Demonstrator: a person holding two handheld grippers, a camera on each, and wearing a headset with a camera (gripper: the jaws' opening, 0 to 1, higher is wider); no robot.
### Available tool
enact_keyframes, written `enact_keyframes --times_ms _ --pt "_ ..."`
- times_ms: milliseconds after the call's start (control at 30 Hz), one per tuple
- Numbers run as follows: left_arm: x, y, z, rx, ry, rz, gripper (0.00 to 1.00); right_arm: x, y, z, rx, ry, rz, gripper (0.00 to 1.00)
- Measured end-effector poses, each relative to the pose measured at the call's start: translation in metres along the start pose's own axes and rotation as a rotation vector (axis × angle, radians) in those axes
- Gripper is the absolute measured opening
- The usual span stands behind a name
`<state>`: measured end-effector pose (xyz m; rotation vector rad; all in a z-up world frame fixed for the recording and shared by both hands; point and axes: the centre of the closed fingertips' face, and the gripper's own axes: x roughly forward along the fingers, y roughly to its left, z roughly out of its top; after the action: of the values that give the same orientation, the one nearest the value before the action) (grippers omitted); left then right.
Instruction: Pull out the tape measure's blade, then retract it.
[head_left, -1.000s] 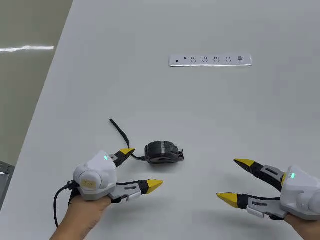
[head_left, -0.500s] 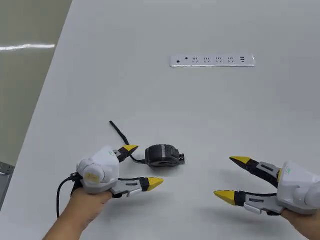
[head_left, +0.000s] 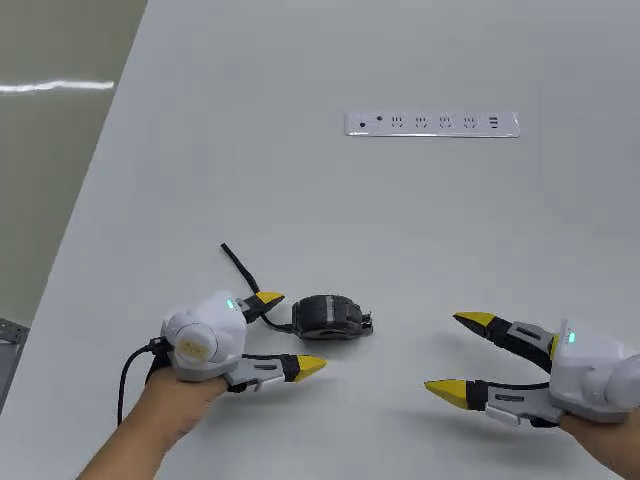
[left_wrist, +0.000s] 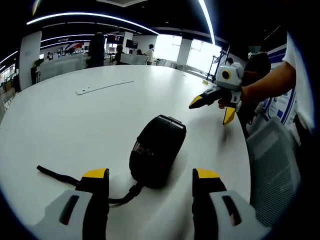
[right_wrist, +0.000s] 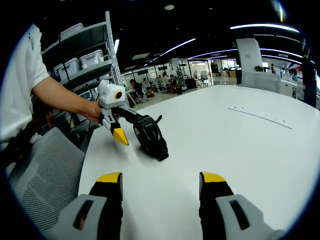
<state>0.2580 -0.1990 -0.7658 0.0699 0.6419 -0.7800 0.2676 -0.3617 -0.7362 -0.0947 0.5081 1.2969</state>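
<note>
Tape measure (head_left: 330, 316) sits on the worktop (head_left: 420, 230), near-left area, well in from the left edge. Left gripper (head_left: 291, 332) has its jaws apart, straddling the case's left end; I see no contact. Wrist strap (head_left: 240, 265) trails from that end toward the left edge, past the far jaw. Right gripper (head_left: 455, 352) also has its jaws apart and carries nothing, well apart from the case toward the right.

Step in hand, my read: pin the case with the left.
- Close on the two broad sides, strap out of the bite.
- Small tab at the case's right end is probably the blade hook, too small to be sure.
- The right should take it low and pull straight, parallel to the worktop.

Room: bare surface rightward. Power strip (head_left: 432, 124) lies far off by the far edge, no obstruction. Left edge is the one to mind.
</note>
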Motion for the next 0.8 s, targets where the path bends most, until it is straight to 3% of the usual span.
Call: enact_keyframes --times_ms 567,800 --pt "0.011 0.001 0.005 0.041 0.007 -0.059 0.60 0.012 -0.007 -0.003 0.005 0.023 0.034 0.60" --pt "0.016 0.002 0.001 0.049 0.031 -0.071 0.55 0.015 -0.008 -0.004 0.012 0.030 0.042 0.58"
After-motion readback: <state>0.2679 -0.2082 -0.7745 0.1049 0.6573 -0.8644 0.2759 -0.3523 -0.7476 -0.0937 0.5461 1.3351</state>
